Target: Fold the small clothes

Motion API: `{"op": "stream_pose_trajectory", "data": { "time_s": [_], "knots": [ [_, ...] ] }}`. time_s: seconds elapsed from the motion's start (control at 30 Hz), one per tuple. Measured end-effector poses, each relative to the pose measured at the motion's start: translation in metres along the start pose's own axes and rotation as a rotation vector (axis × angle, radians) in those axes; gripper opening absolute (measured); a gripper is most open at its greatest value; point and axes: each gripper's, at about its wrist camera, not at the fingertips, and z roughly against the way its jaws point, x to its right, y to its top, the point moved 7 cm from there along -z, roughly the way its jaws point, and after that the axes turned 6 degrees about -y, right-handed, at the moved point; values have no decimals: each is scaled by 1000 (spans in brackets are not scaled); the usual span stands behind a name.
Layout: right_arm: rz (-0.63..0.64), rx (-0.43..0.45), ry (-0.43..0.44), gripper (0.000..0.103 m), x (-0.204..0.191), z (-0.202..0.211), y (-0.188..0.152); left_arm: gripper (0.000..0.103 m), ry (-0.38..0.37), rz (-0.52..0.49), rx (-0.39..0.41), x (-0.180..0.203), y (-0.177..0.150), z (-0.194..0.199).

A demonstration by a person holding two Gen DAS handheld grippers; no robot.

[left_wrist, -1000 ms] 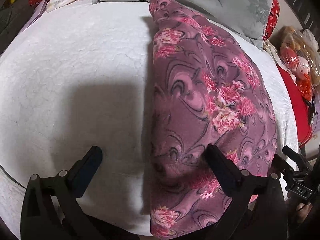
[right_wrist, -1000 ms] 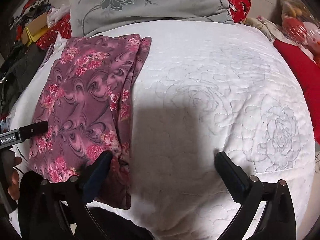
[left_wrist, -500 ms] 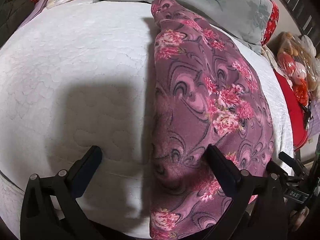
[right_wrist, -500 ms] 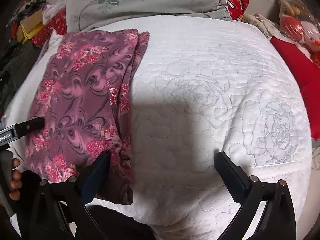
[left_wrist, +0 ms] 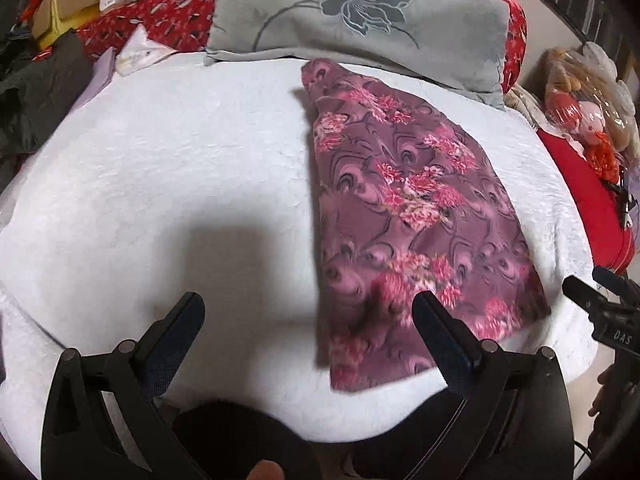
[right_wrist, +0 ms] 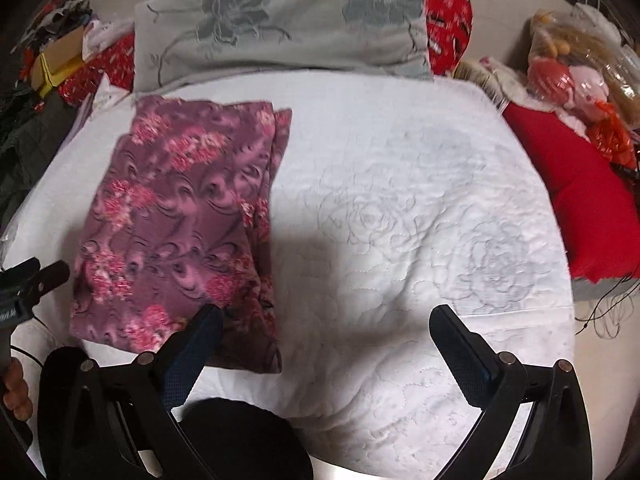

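Note:
A folded purple garment with pink flowers [left_wrist: 412, 216] lies flat on the white quilted bed [left_wrist: 180, 168]. It also shows in the right wrist view [right_wrist: 180, 224], on the left half of the bed. My left gripper [left_wrist: 308, 312] is open and empty above the near edge, its right finger over the garment's near end. My right gripper [right_wrist: 326, 324] is open and empty, its left finger above the garment's near right corner. Each gripper shows at the edge of the other's view.
A grey flowered pillow [left_wrist: 360, 20] lies at the head of the bed. Red cushions [right_wrist: 588, 208] and bagged soft toys [right_wrist: 576, 76] sit to the right. Boxes and dark clothes [left_wrist: 44, 60] pile up on the left.
Both grippers have pulled back and risen away from the garment, so more of the bed and pillow shows. The garment lies where it was.

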Motion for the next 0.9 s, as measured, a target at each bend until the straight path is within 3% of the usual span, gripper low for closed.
{"op": "stream_pose_trajectory", "data": {
  "time_s": [0.03, 0.23, 0.43, 0.9],
  "knots": [
    [-3, 8, 1, 103, 0, 3, 0, 103, -7, 9, -1, -2, -1, 3],
    [-17, 57, 13, 103, -3, 21, -3, 103, -68, 60, -32, -5, -7, 3],
    [-9, 79, 8, 103, -2, 28, -1, 103, -70, 35, -33, 5, -13, 8],
    [-11, 74, 17, 103, 3, 31, -4, 103, -46, -221, 23, 71, -25, 26]
  ]
}}
